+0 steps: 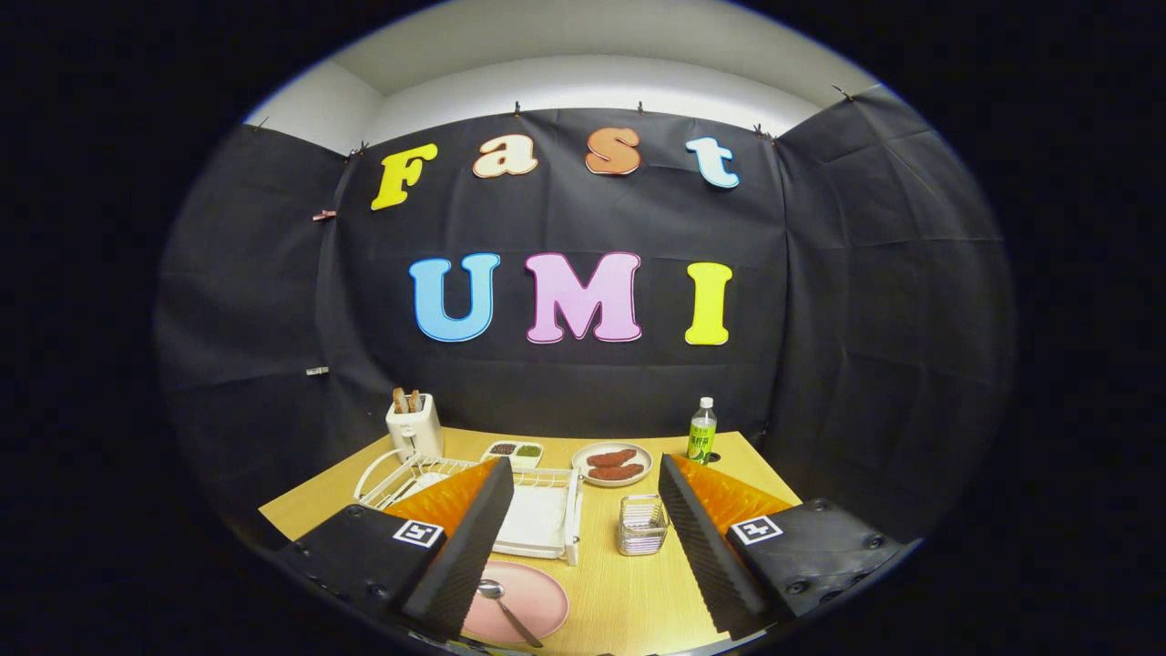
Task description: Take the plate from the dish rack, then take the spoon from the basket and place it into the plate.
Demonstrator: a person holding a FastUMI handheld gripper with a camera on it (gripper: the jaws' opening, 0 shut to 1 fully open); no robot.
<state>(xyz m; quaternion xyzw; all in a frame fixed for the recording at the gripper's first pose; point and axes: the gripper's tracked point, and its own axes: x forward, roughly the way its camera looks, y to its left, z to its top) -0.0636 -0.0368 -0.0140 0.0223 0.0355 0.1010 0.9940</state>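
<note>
Your gripper [583, 538] hangs above the near part of the wooden table [629, 592], with its two fingers spread wide apart and nothing between them; the tongs are released. The pink plate [528, 597] lies flat on the table just inside the left finger, partly hidden under that finger's tip. The spoon [504, 606] rests in the plate, bowl toward the finger and handle pointing out over the plate's near rim. You can see the white dish rack [547, 510] beyond the plate, standing between the two fingers and reaching behind the left one; its flat white tray is bare where it shows, and the curved wire end shows to the left of the left finger. The small clear wire basket [642, 526] stands on the table just to the right of the rack, close beside the right finger's inner face, and looks empty, though its fine wires make that hard to confirm. Farther back, a round plate with two reddish-brown sausages [612, 465] sits near the middle of the table. A small two-part dish with dark and green fillings [513, 451] sits to its left. A white toaster with slices standing up in it [414, 426] is at the far left corner, and a green-labelled bottle [701, 431] stands at the far right, beyond the right finger.
</note>
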